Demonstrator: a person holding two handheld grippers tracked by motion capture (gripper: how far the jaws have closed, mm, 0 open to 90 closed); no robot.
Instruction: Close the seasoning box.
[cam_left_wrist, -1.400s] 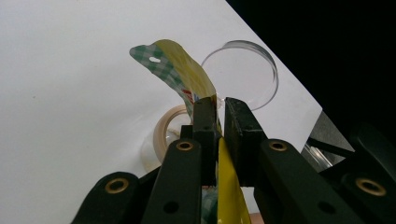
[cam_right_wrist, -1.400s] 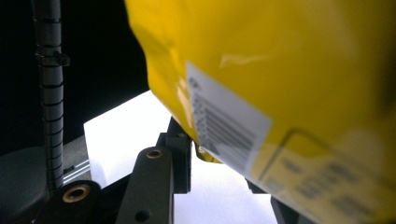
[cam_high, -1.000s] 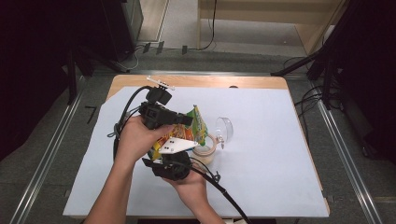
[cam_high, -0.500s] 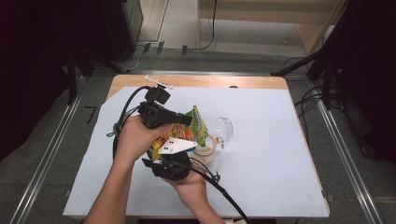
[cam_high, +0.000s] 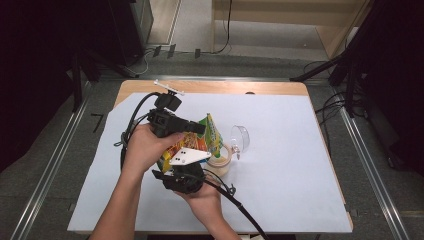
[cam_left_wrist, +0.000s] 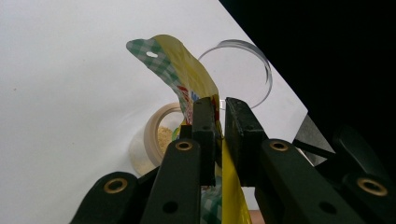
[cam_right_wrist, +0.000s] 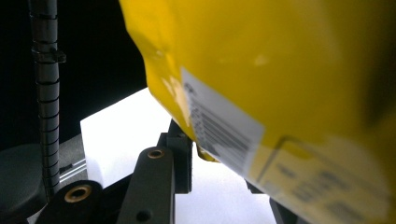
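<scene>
Yellow foil makes up the snack pouch (cam_high: 202, 140), held in the air above the white-covered tabletop (cam_high: 285, 165) by both claws. Just under its raised end stands a small round jar (cam_high: 220, 159) with pale granules inside, and beside that, farther from the person, a clear lid (cam_high: 241, 138) lies on the sheet. In the left gripper view the jar and lid sit right behind the pouch, so the pouch's curled top partly hides the jar's mouth.

The left claw (cam_left_wrist: 220, 122) is pinched nearly closed on the pouch's edge, the foil sandwiched between its two black jaws. The right claw (cam_right_wrist: 210, 158) comes up from below; its near jaw presses against the pouch's lower corner close to the barcode label, while the far jaw is hidden behind the foil, and it appears clamped on that corner.

The pouch's long axis runs slantwise, from the person's hands up toward the jar, with the green-checked hang-hole end (cam_left_wrist: 152, 53) pointing away and bent over.
</scene>
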